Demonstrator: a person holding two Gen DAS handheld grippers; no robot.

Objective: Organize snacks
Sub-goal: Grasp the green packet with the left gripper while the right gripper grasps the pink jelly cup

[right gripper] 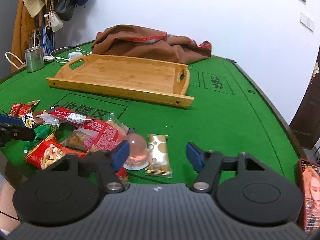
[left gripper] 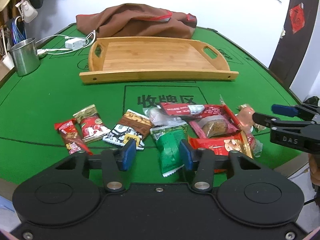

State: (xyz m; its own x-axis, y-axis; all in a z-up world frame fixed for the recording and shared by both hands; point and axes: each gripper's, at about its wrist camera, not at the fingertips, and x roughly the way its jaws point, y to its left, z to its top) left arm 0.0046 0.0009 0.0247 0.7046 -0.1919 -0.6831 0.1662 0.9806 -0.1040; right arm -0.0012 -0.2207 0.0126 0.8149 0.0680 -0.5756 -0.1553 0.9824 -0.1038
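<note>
**Snacks loose on felt, tray empty, both grippers over the near edge**

Your left gripper (left gripper: 158,154) hangs over the table's (left gripper: 40,104) near edge. The green packet (left gripper: 170,148) lies between its blue pads, right pad just beside it; contact cannot be told. The snack pile (left gripper: 200,124) spreads along the near edge, well short of the wooden tray (left gripper: 158,74). Your right gripper (right gripper: 158,157) stands apart. The pink jelly cup (right gripper: 137,150) and gold-dotted packet (right gripper: 159,156) sit between its pads; the left pad is beside the cup.
</note>
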